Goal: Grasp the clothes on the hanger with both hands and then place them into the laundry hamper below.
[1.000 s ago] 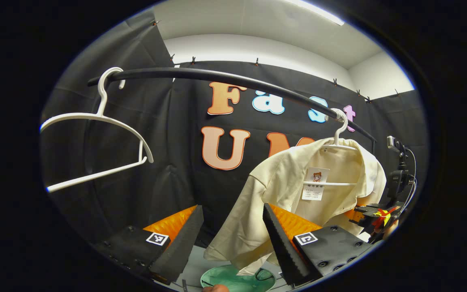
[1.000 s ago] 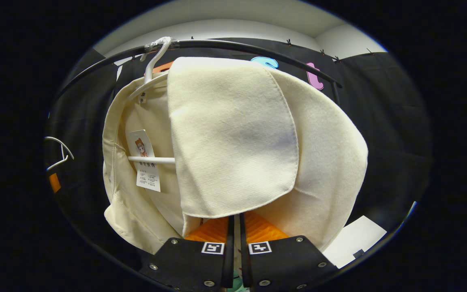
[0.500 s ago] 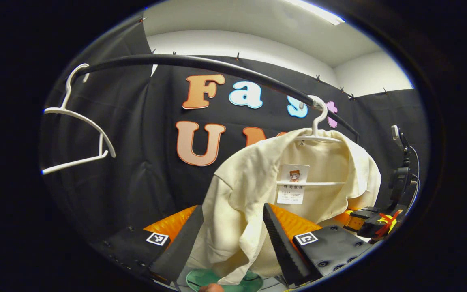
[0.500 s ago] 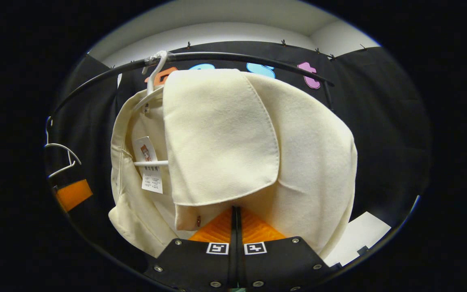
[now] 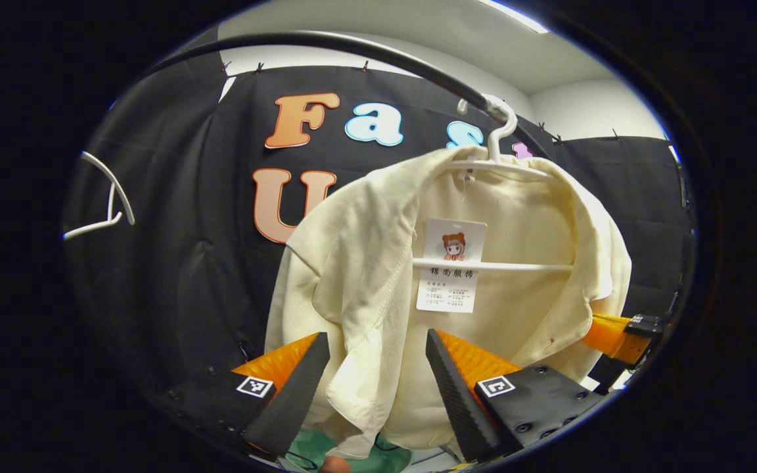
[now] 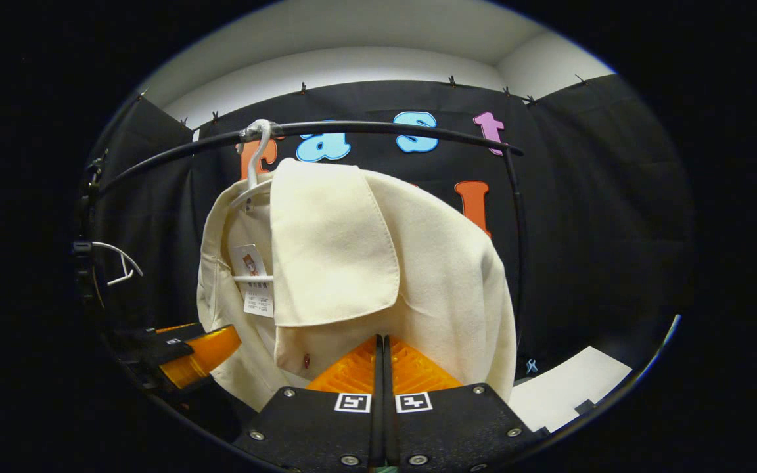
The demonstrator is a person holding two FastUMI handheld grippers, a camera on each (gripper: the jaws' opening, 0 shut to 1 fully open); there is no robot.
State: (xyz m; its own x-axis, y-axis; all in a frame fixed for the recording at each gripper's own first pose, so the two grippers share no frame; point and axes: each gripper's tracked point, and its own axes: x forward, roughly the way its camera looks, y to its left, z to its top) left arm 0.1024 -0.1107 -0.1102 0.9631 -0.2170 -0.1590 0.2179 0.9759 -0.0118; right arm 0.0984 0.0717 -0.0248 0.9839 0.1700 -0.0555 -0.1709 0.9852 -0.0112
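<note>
Across the upper half of the left gripper view a black rail arcs over the booth, and from it, right of centre, hangs the cream shirt on a white hanger. That garment takes up most of the middle and right of the frame, its front edge drooping down between the fingers of the left gripper, which stand spread with cloth between them but not yet pressed. At the bottom edge, under the hem, a patch of green shows, likely the laundry hamper. A paper tag hangs mid-frame at the hanger's crossbar, and an empty hanger sits at the far left.

Centre frame in the right gripper view, the same shirt hangs with a flap folded over its front. The right gripper at the bottom has its fingers pressed together just under the cloth's lower edge; whether fabric is pinched between them I cannot tell.

To do this step well, the left gripper should probably close on a thick fold rather than the loose edge. Both grips should be firm before lifting the shoulders up and off the hanger, so it does not snag.
</note>
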